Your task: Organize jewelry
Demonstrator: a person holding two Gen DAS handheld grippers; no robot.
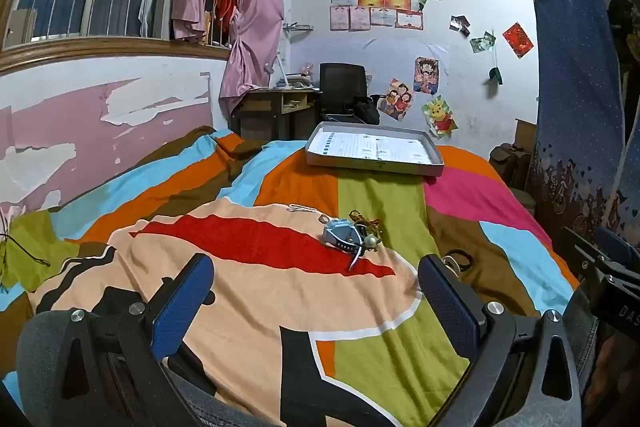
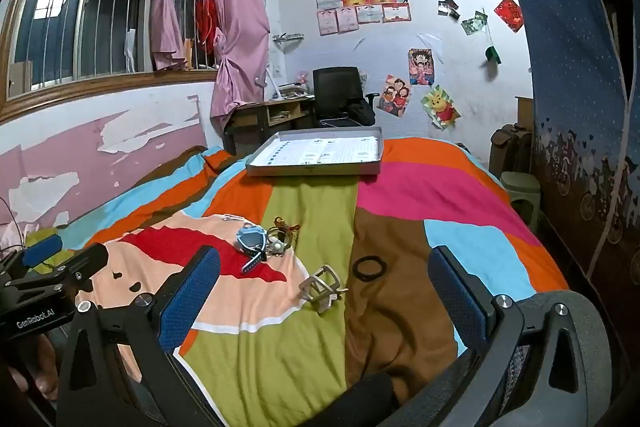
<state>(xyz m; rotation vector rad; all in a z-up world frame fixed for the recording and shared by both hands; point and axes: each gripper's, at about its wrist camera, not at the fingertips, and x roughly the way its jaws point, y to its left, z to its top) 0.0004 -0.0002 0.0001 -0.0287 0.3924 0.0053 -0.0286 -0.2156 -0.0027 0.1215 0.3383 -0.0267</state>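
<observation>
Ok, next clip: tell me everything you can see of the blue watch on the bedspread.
The blue watch has a light blue, rounded case with a darker screen face and a darker blue strap that looks like rubber or plastic. One strap end trails toward the camera across the red patch of the bedspread. It lies flat on its side, untouched by either tongs. Its right edge meets a small tangle of cord bracelets with a pale bead. In the left wrist view it shows the same way.

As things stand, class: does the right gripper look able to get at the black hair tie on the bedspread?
Probably yes. The right gripper is open and empty, and the black hair tie lies flat ahead of it on the bedspread, apart from the pale buckle, with nothing over it.
</observation>
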